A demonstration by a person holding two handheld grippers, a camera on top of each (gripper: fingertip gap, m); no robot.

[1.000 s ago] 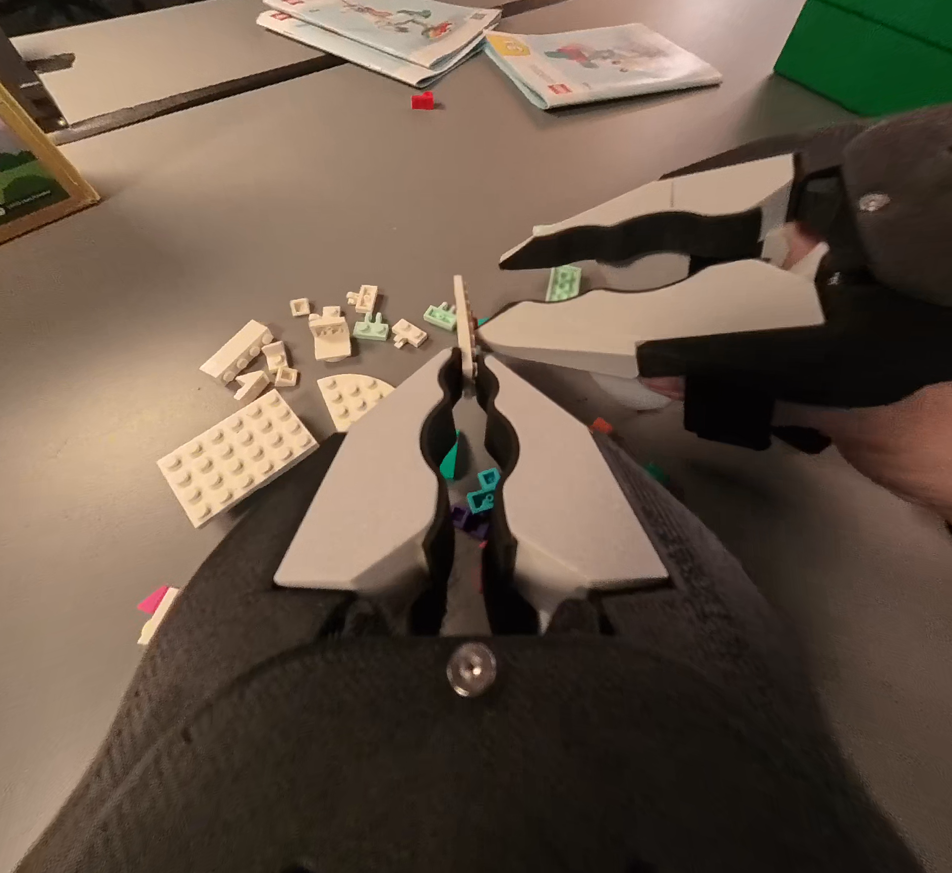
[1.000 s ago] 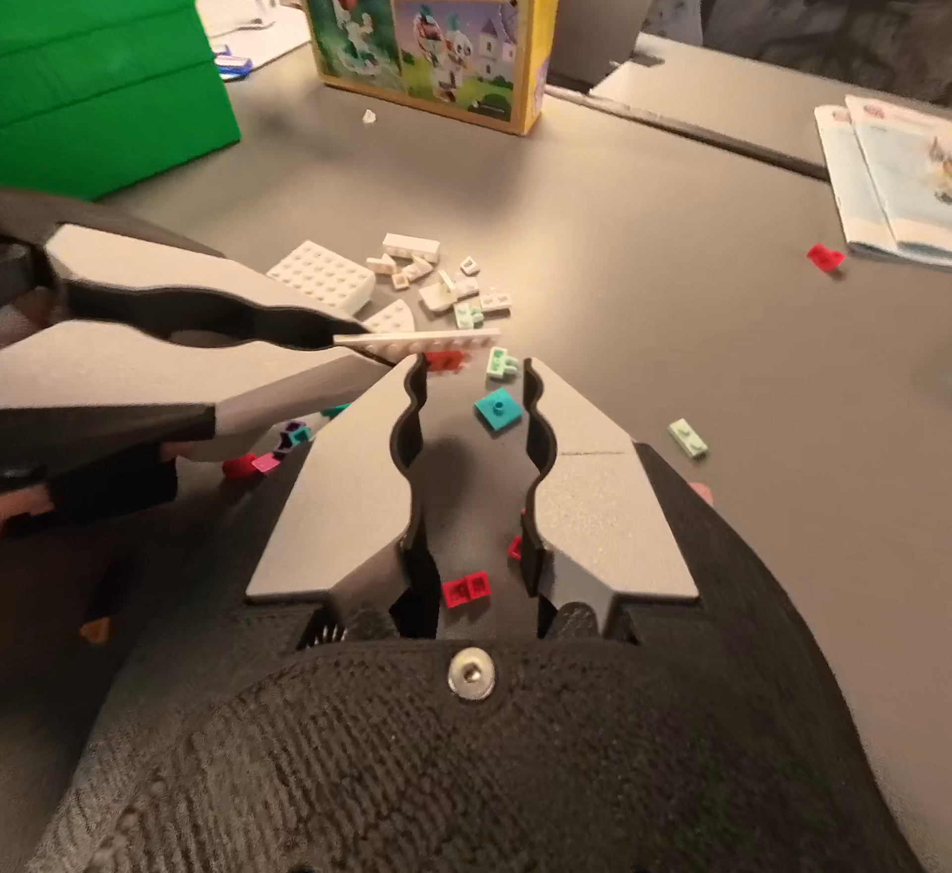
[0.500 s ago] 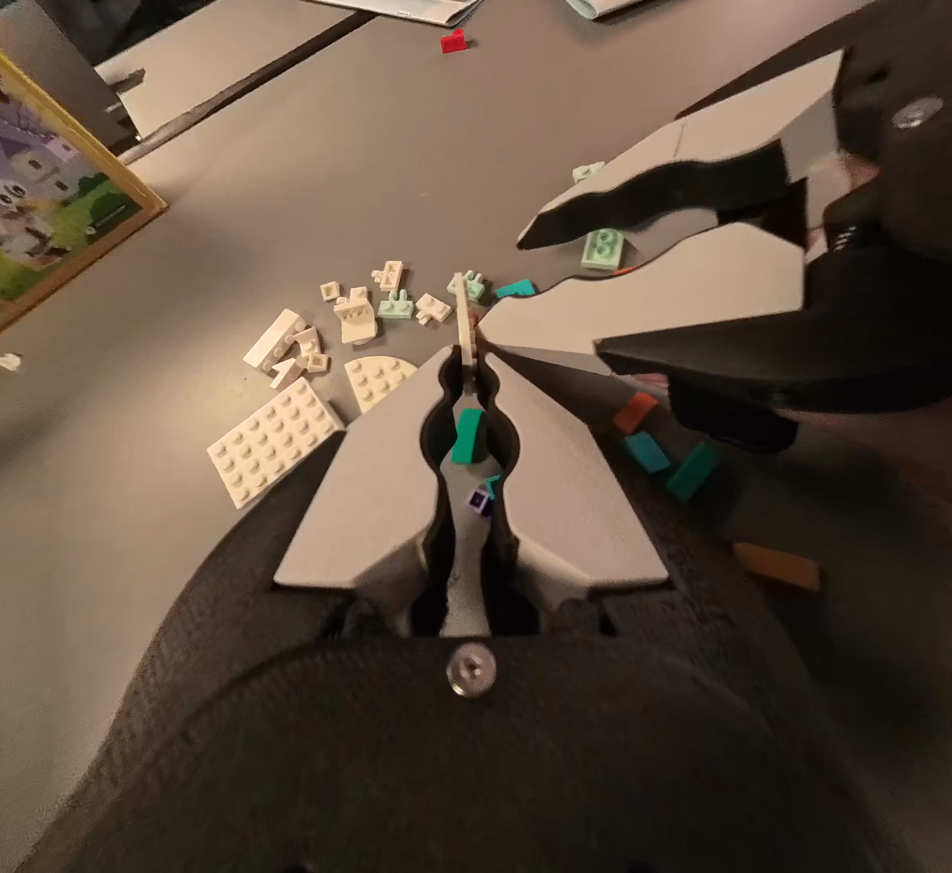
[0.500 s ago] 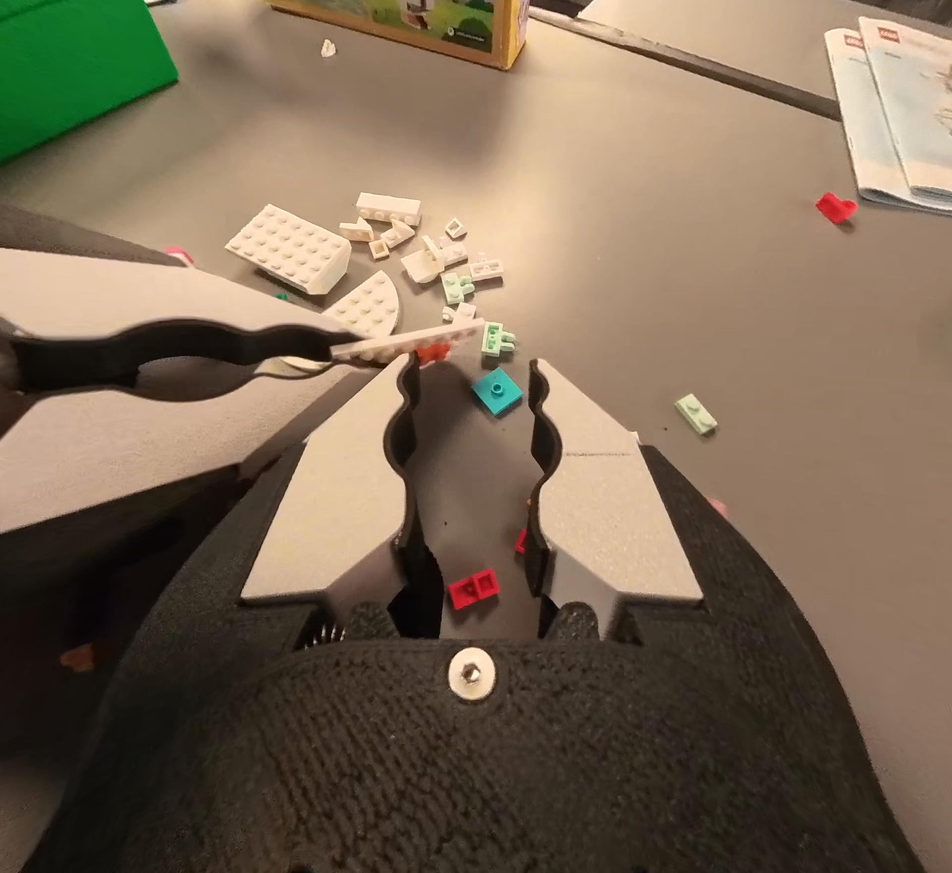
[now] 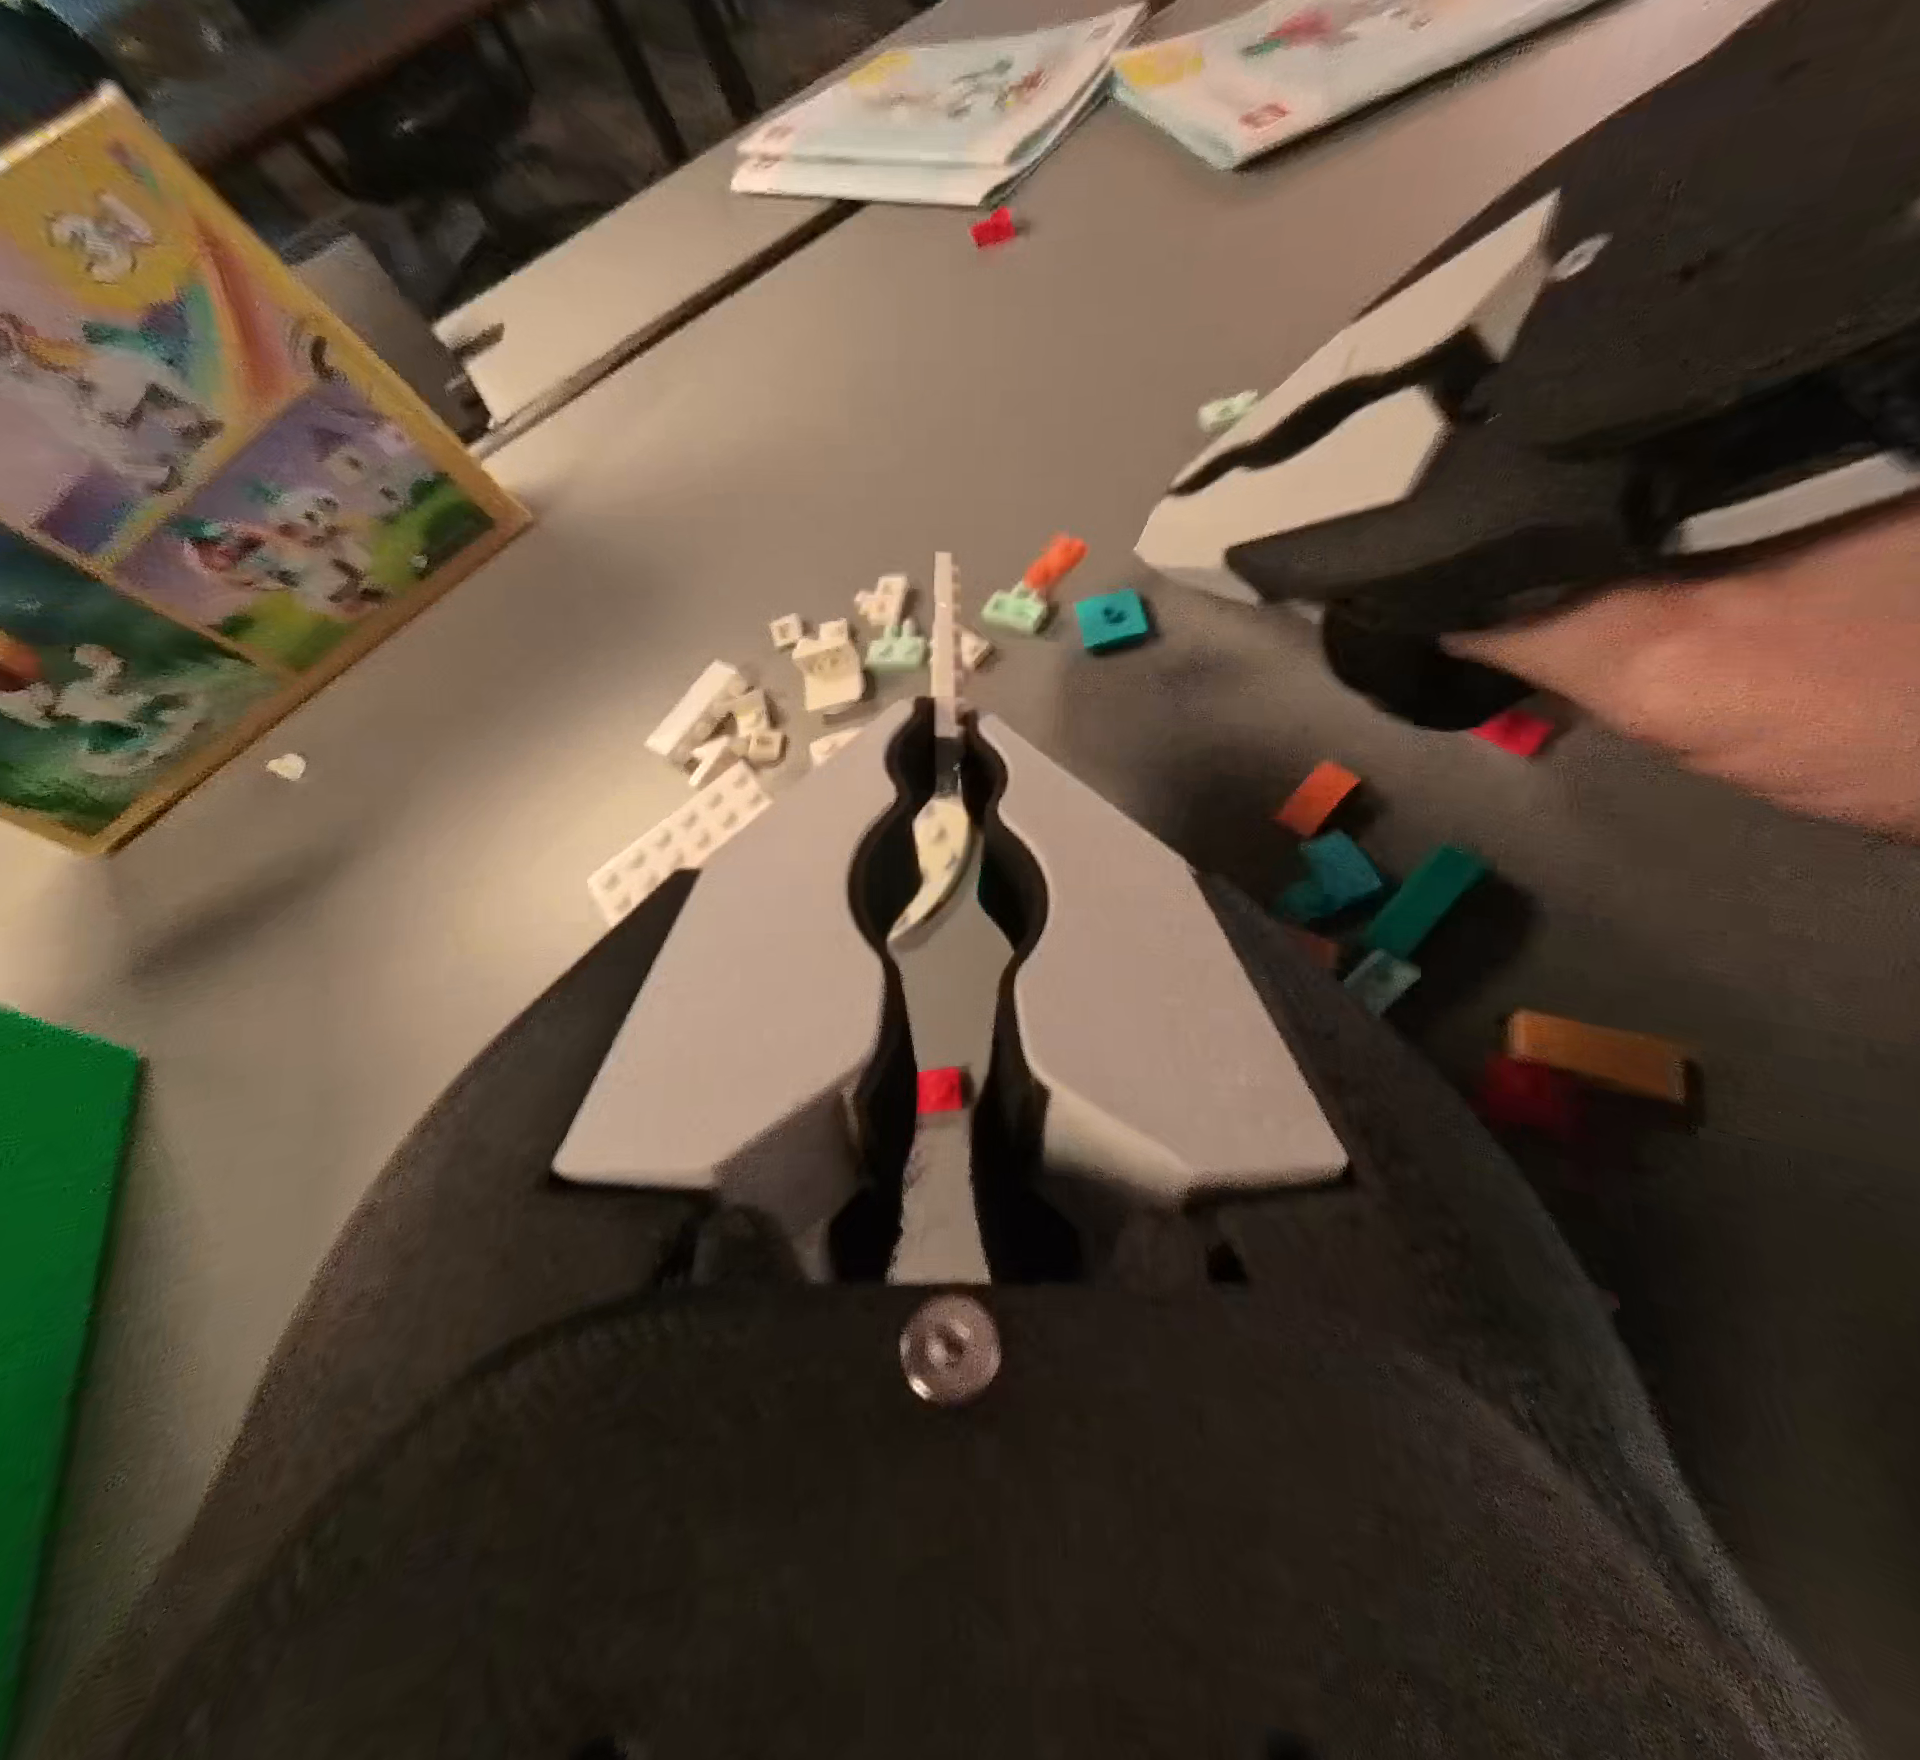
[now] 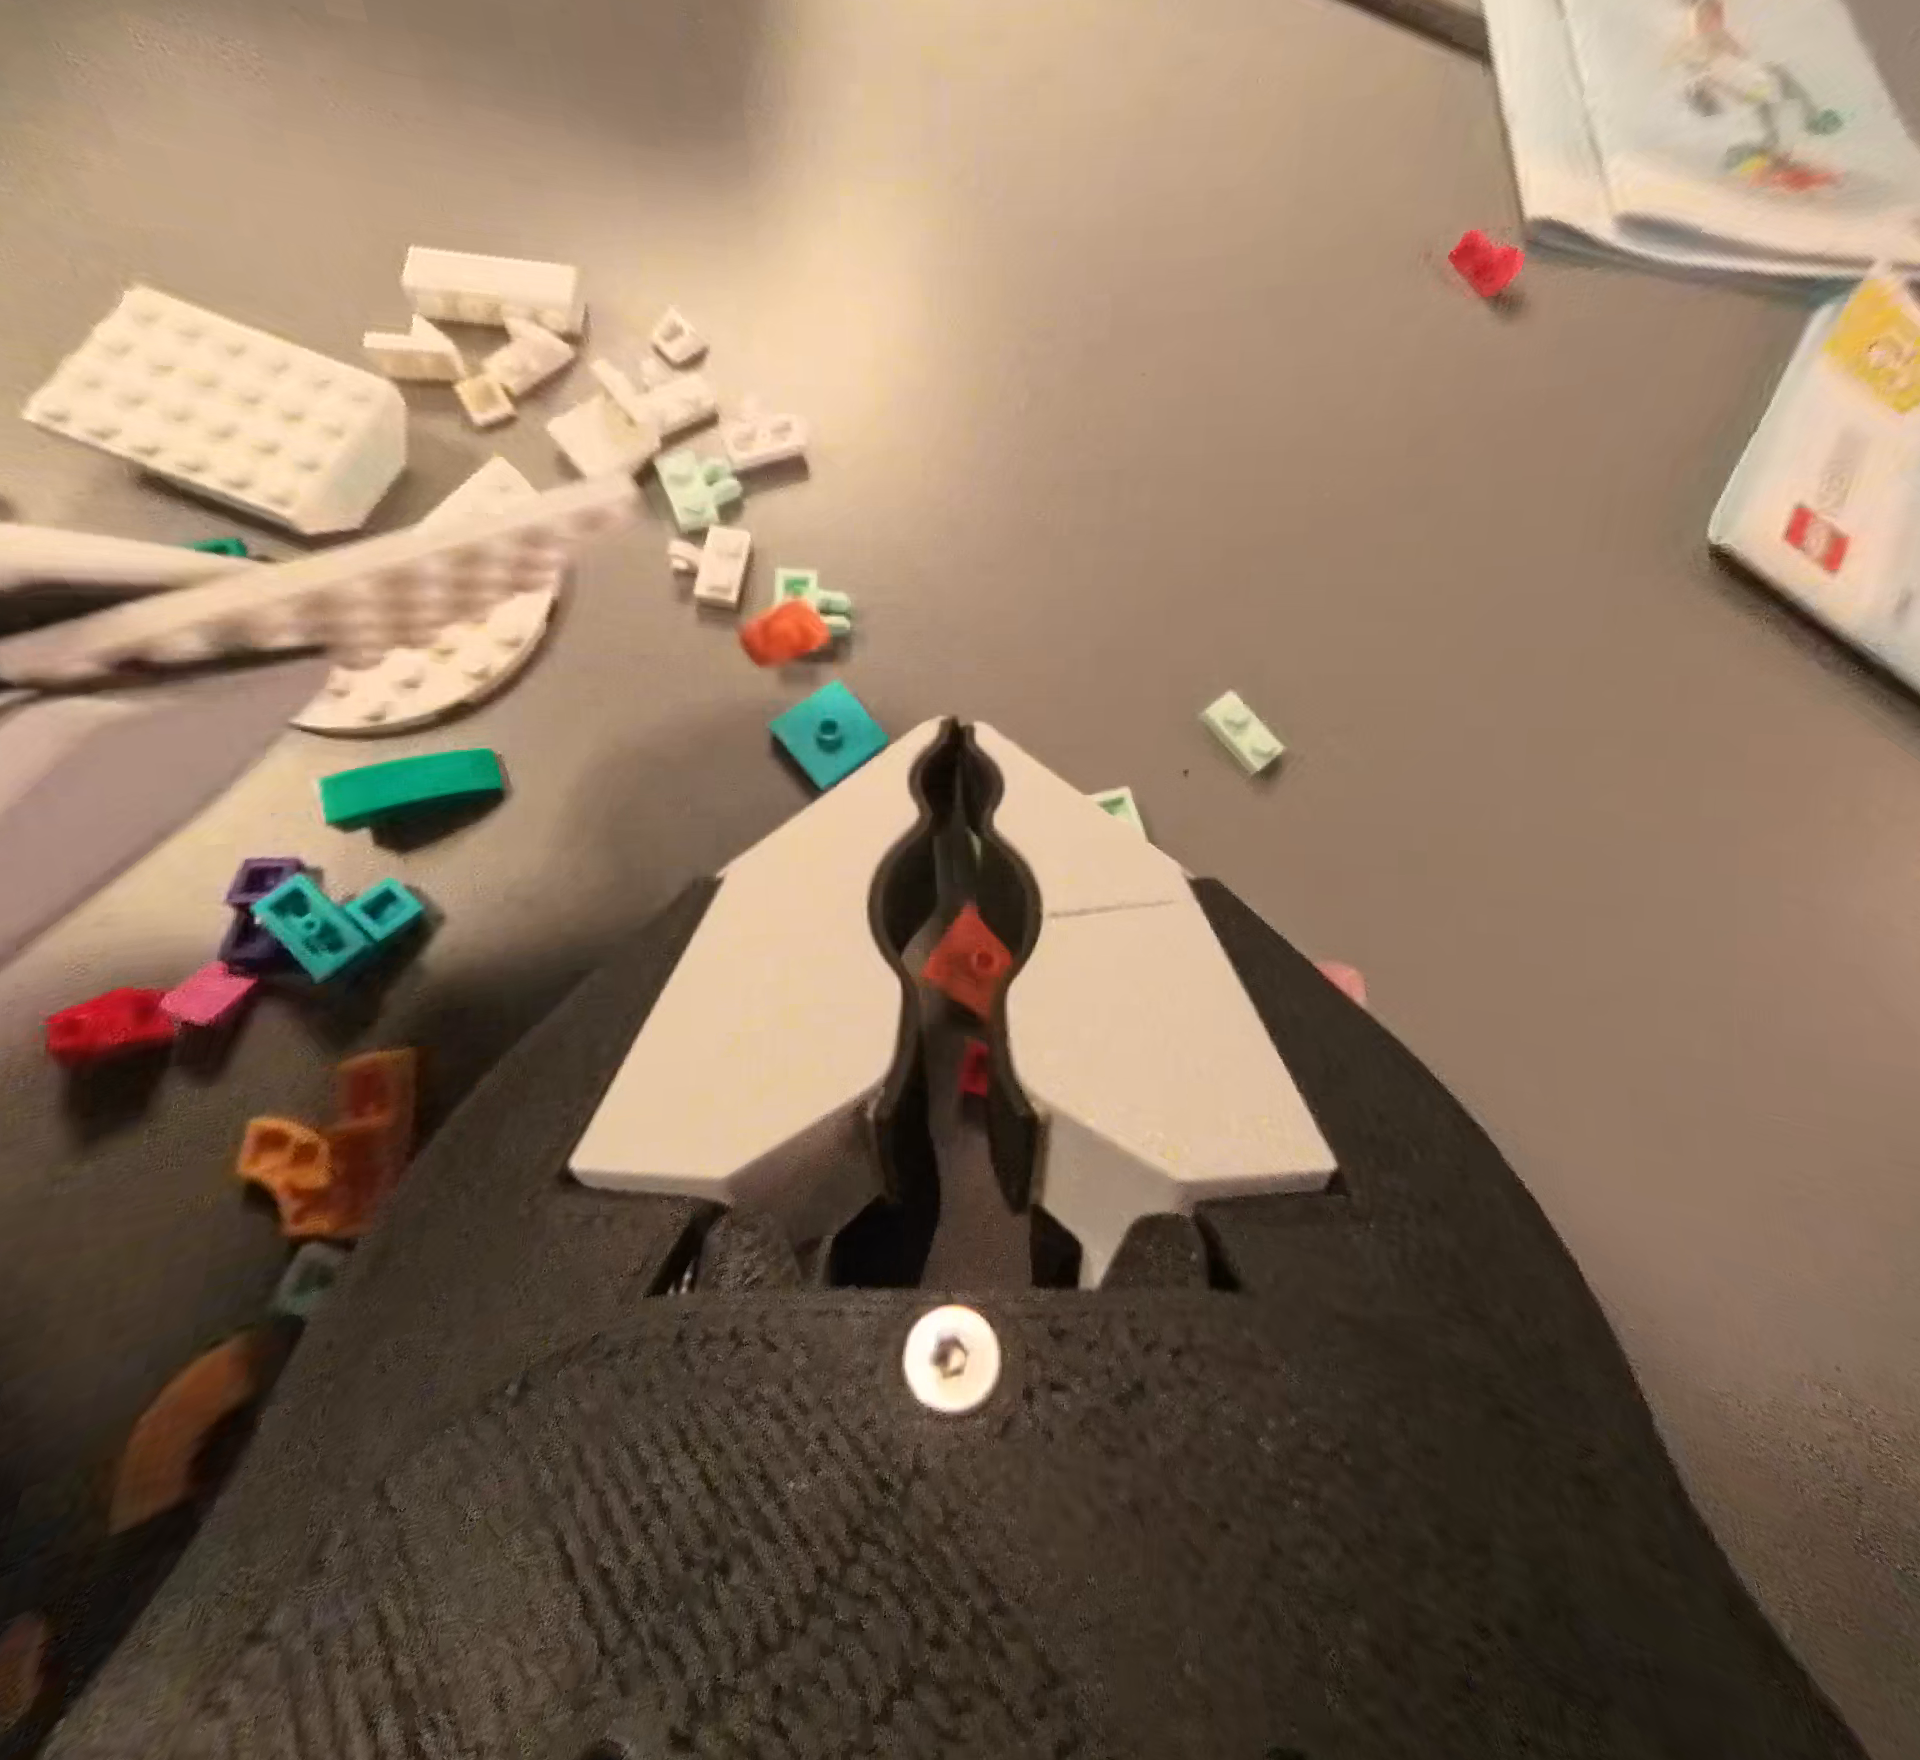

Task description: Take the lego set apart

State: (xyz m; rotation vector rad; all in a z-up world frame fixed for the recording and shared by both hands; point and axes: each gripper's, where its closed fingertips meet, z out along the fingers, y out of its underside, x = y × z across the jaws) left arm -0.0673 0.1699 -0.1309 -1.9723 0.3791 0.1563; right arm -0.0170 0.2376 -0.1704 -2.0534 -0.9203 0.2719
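The left claw (image 5: 943, 723) is clenched on a thin white plate (image 5: 943, 640), gripping it edge-on at the fingertips so the studded strip sticks straight out over the grey counter (image 5: 810, 380). The right claw (image 6: 958, 731) is pinched fully together with nothing visible between its tips — it hangs above the counter, apart from the plate.

Taking the teal square tile (image 6: 828, 731) as the landmark: the right claw's tips sit just beside it, an orange-red piece (image 6: 787, 632) and mint bits lie just beyond it, and the white quarter-round plate (image 6: 436, 661) and the large white studded plate (image 6: 218, 406) lie to its left. A green curved piece (image 6: 410, 783) rests left of the tile too, with instruction booklets (image 6: 1683, 58) far off to its right.
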